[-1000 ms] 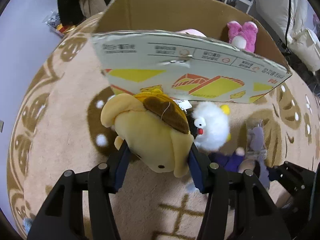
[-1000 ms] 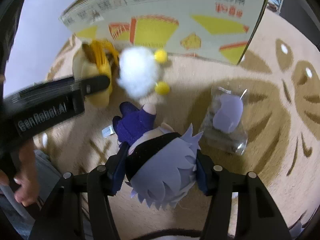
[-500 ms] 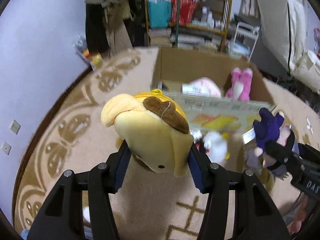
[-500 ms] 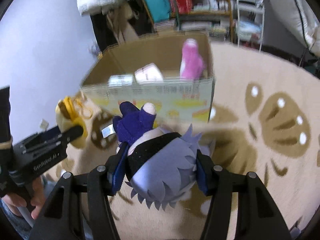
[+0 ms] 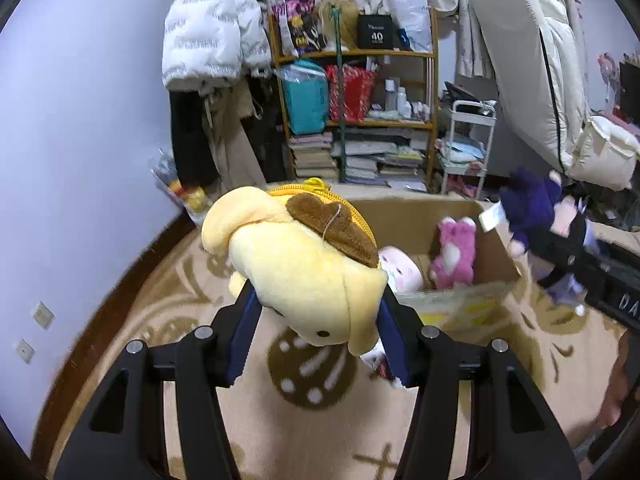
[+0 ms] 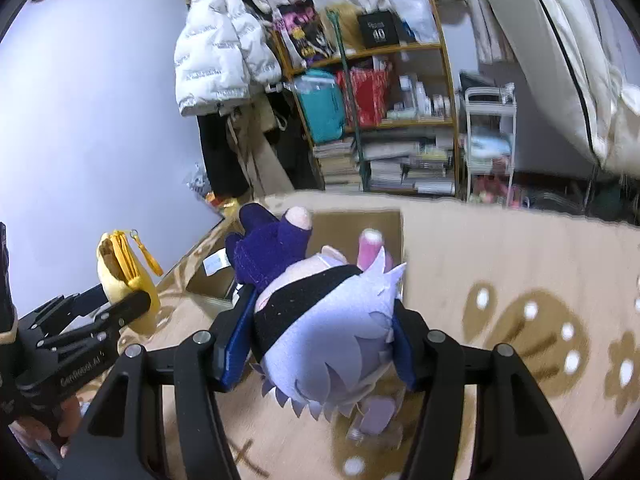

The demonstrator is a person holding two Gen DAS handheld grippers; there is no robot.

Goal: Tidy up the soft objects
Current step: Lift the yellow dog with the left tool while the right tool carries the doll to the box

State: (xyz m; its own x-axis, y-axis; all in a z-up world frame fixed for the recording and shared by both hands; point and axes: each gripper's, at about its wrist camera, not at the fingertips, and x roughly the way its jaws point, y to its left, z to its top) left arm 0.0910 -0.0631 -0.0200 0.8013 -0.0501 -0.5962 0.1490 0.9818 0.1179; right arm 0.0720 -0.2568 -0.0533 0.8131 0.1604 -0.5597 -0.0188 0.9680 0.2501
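Note:
My left gripper (image 5: pixel 316 320) is shut on a yellow dog plush (image 5: pixel 304 268) with a brown cap, held above the rug. My right gripper (image 6: pixel 320 332) is shut on a doll (image 6: pixel 324 332) with pale lilac hair and a dark purple outfit; the same doll (image 5: pixel 544 224) shows at the right of the left wrist view. Beyond both stands an open cardboard box (image 5: pixel 416 216) that holds a pink plush (image 5: pixel 456 256) and a pale pink plush (image 5: pixel 400 268). From the right wrist view the left gripper (image 6: pixel 124 300) with the yellow plush (image 6: pixel 120 276) hangs at the left.
A beige rug (image 5: pixel 312 424) with brown patterns covers the floor. Behind the box stand a wooden shelf (image 5: pixel 360 120) full of books and bags, hanging coats (image 5: pixel 212 40), a white cart (image 5: pixel 468 140) and a propped mattress (image 5: pixel 528 60). A small bagged toy (image 6: pixel 376 420) lies under the right gripper.
Both grippers have risen and tilted up with their plush toys. The view went from the box's printed front and the floor toys to the box's inside and the room beyond.

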